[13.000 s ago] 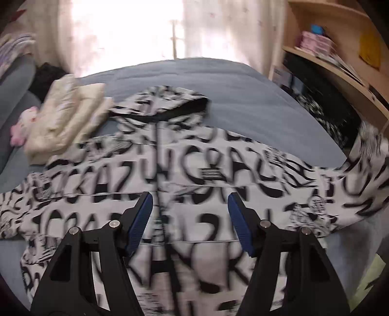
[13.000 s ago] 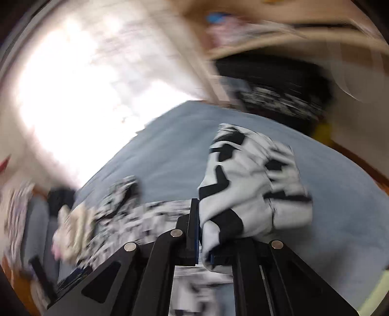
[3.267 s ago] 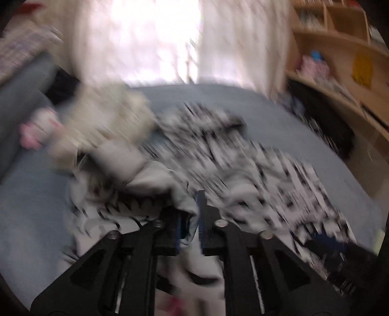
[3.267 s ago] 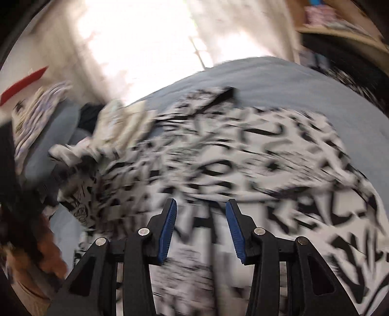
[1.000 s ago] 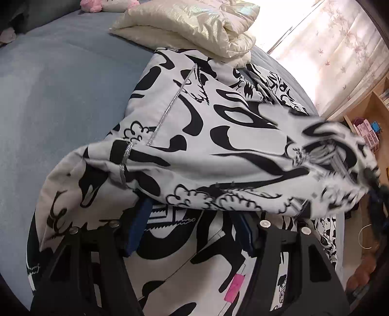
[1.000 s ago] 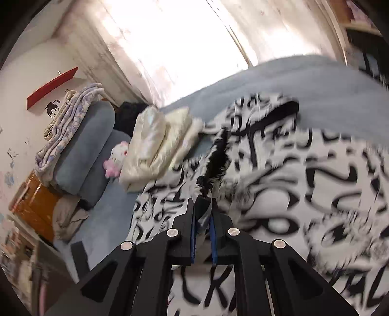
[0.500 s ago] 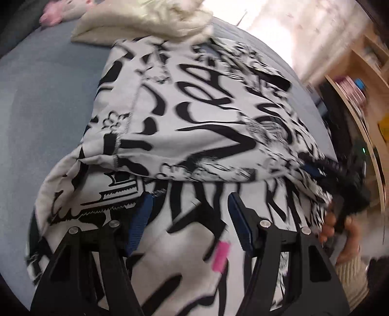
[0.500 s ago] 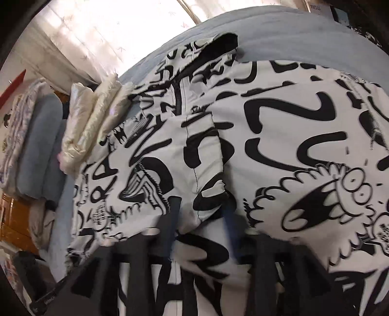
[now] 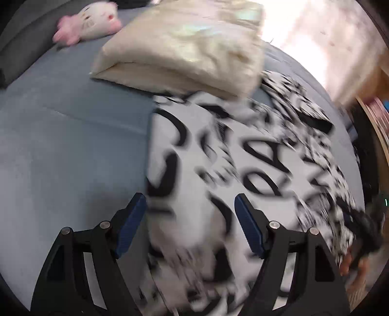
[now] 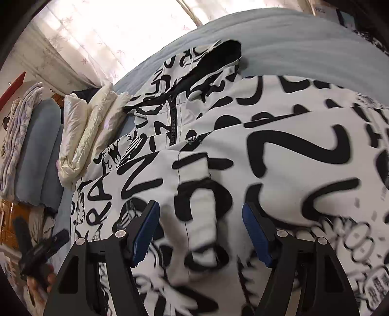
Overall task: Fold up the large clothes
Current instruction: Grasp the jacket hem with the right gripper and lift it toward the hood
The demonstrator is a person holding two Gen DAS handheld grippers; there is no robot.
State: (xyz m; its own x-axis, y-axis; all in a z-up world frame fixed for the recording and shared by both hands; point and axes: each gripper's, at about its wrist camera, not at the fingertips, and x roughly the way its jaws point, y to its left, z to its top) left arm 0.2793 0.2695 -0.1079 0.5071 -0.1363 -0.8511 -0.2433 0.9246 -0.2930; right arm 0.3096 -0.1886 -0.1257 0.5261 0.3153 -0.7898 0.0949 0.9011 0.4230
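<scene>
On the blue-grey bed (image 10: 304, 36), the black-and-white jacket (image 10: 279, 145) is lying sleeves-in, both sides apparently just dropped there: left gripper (image 9: 189, 223) and right gripper (image 10: 200, 233) are opening above it, gripping nothing.

One printed jacket (image 10: 279, 150), one cream folded garment (image 9: 184, 46), one plush toy (image 9: 90, 20)
</scene>
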